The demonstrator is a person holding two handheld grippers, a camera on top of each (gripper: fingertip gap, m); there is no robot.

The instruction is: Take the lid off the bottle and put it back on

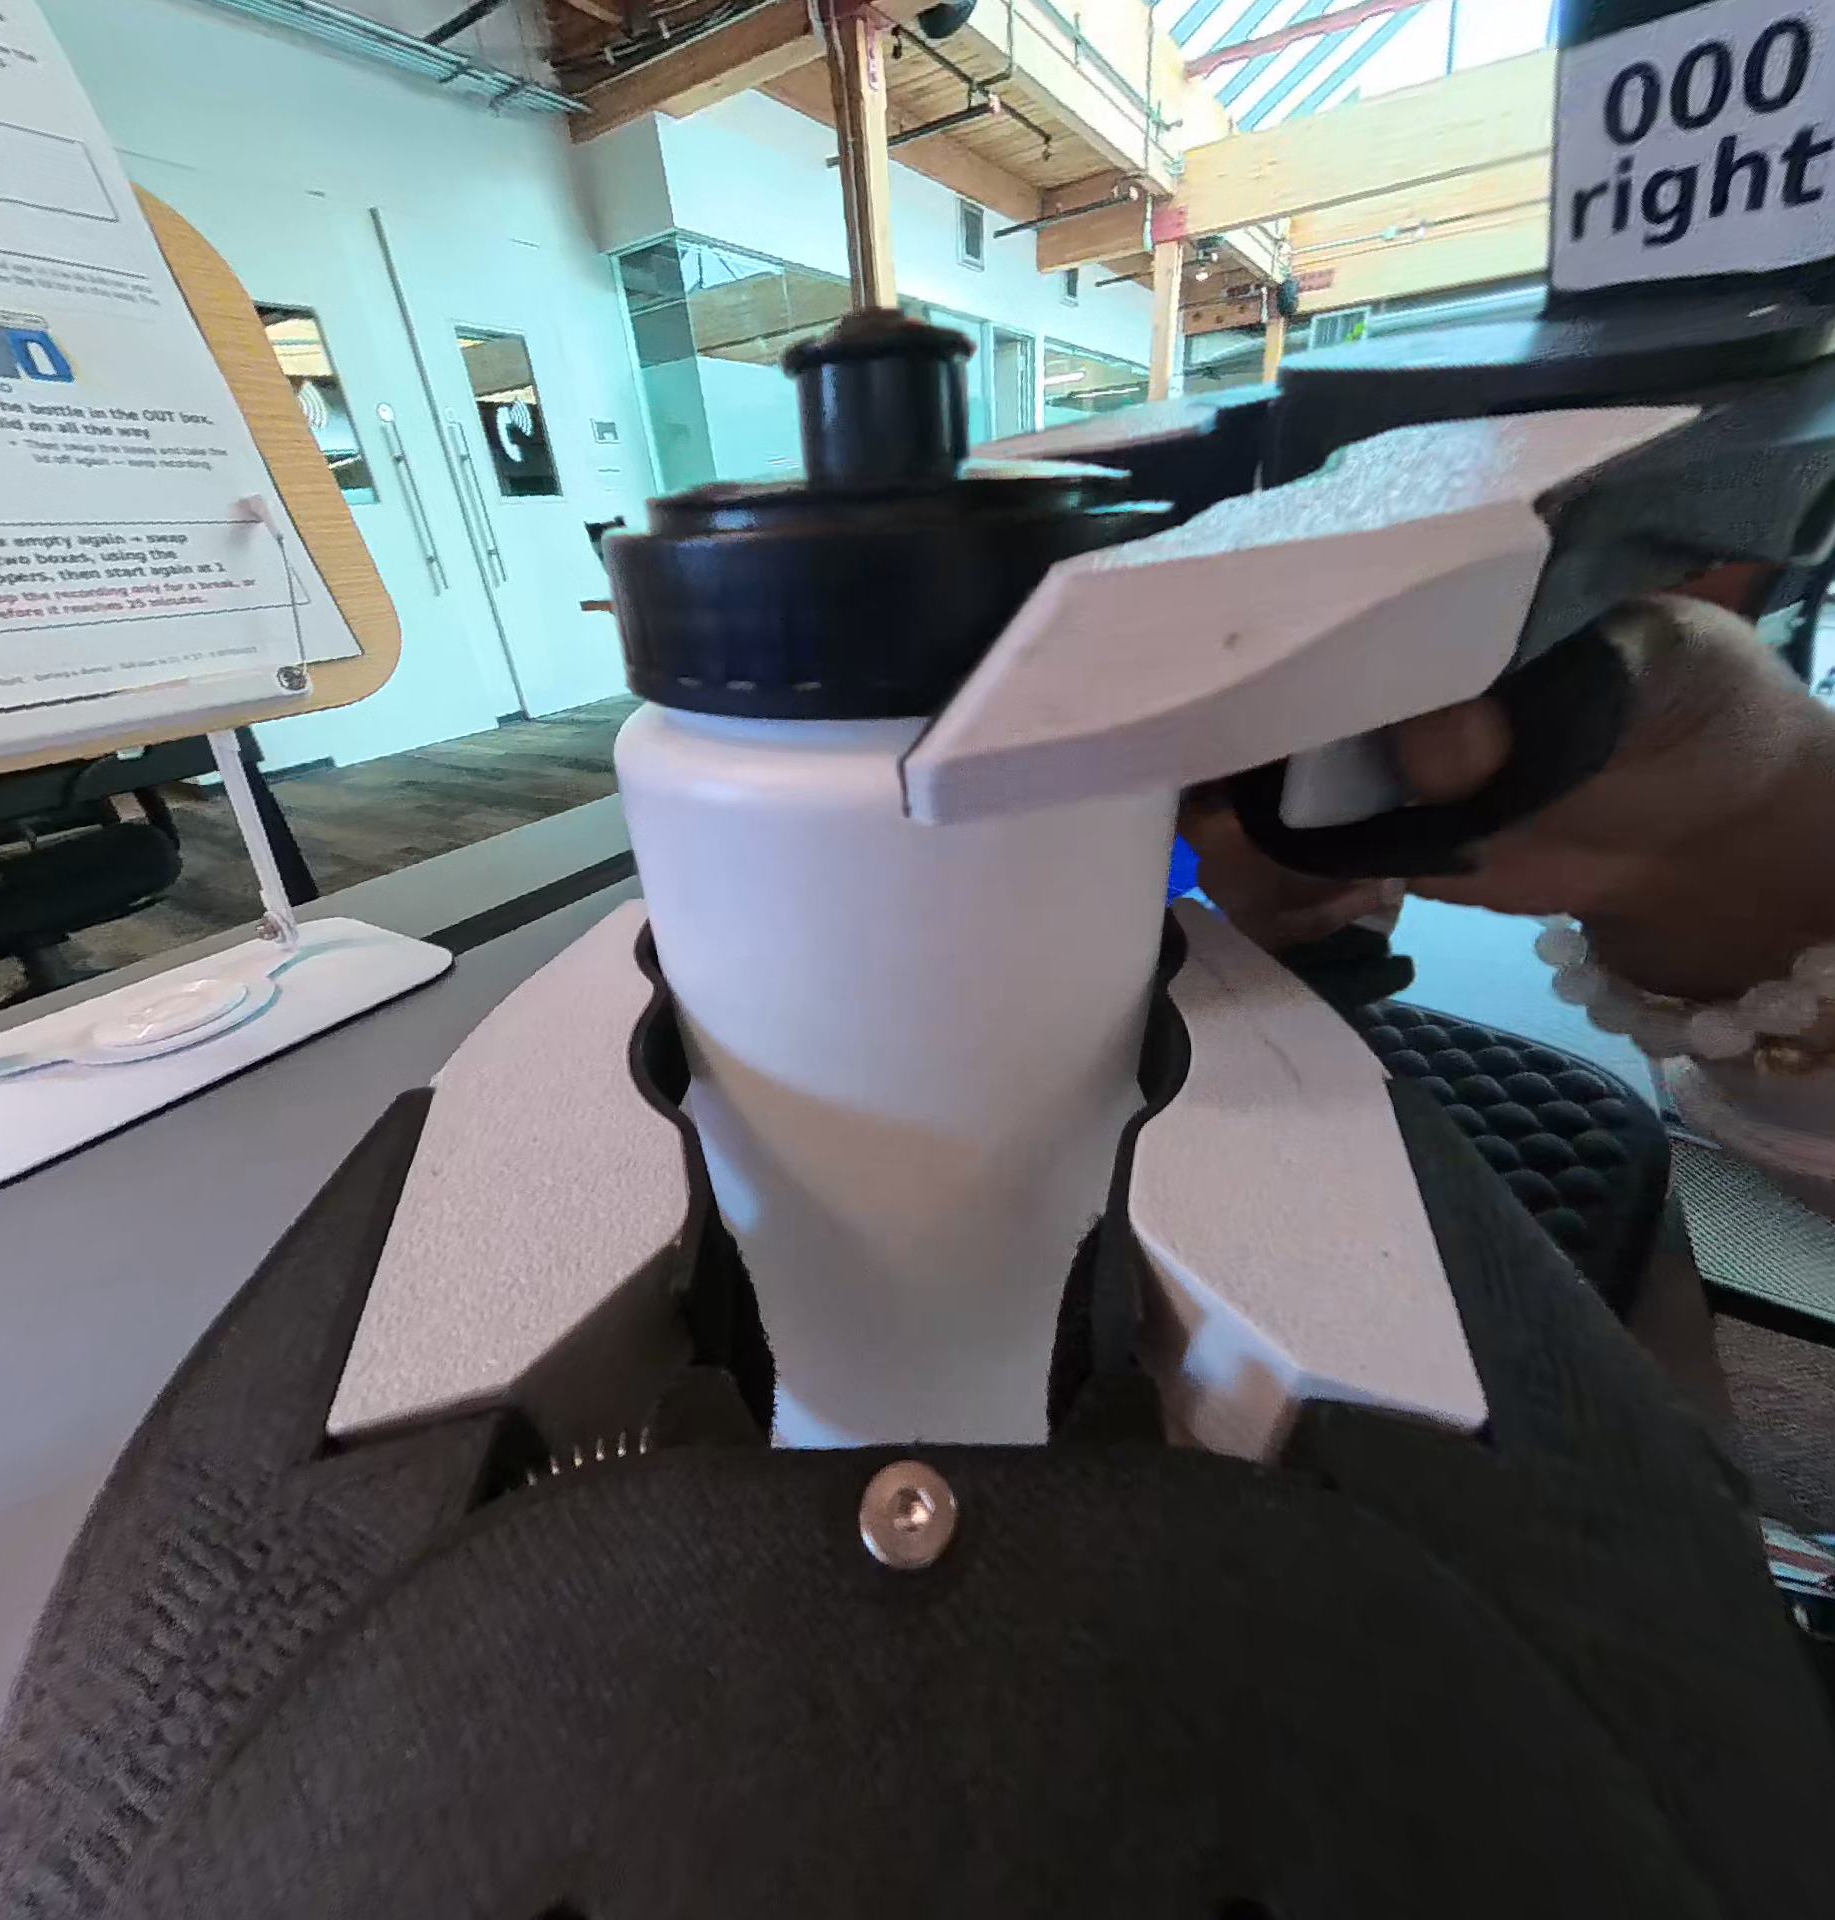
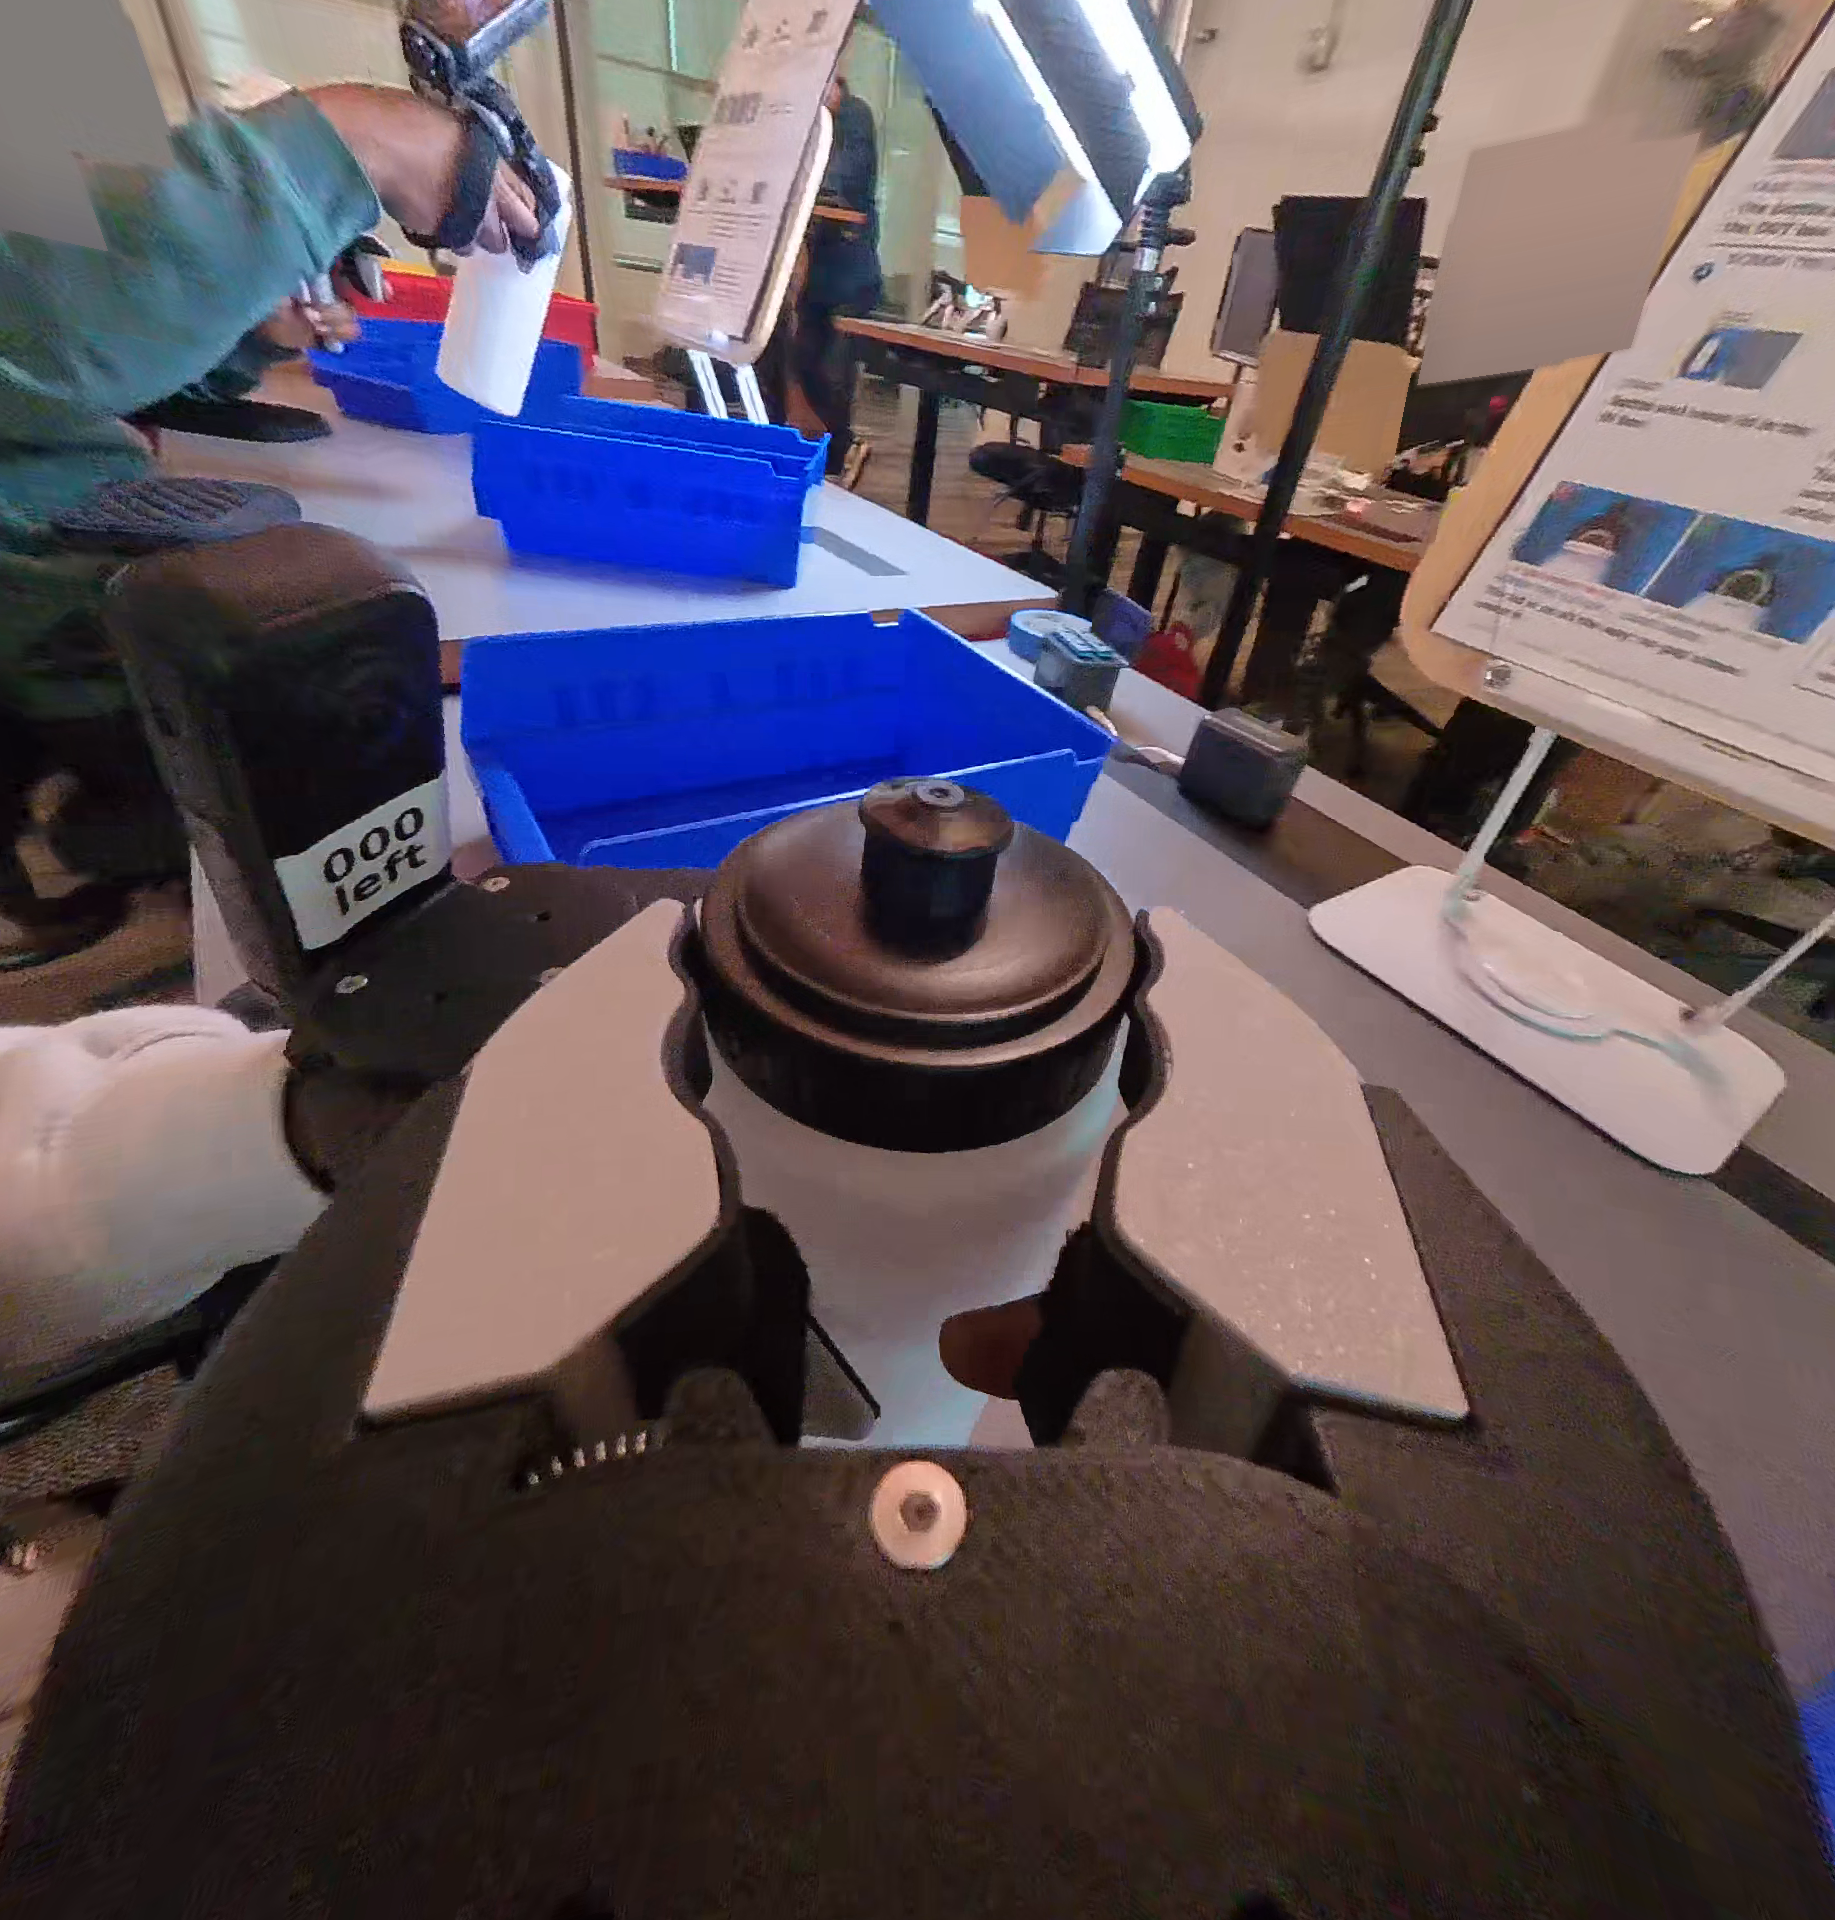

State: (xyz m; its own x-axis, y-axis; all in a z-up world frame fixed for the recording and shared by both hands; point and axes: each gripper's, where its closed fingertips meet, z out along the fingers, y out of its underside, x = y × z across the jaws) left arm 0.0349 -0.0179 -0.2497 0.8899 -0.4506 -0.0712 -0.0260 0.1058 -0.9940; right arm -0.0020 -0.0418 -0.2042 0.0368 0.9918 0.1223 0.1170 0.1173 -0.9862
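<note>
A white bottle stands upright, and my left gripper is shut on its body. Its black lid with a pull spout sits on the neck. I cannot tell how tightly it sits. My right gripper comes in from the right at lid height. In the right wrist view my right gripper is shut on the lid, one finger on each side of its ribbed rim, with the bottle below. The left gripper's black body shows at the left.
A blue bin stands just behind the bottle, with more blue bins farther back. An instruction sheet on a stand is at the right; it also shows in the left wrist view. Another person works over the far bins.
</note>
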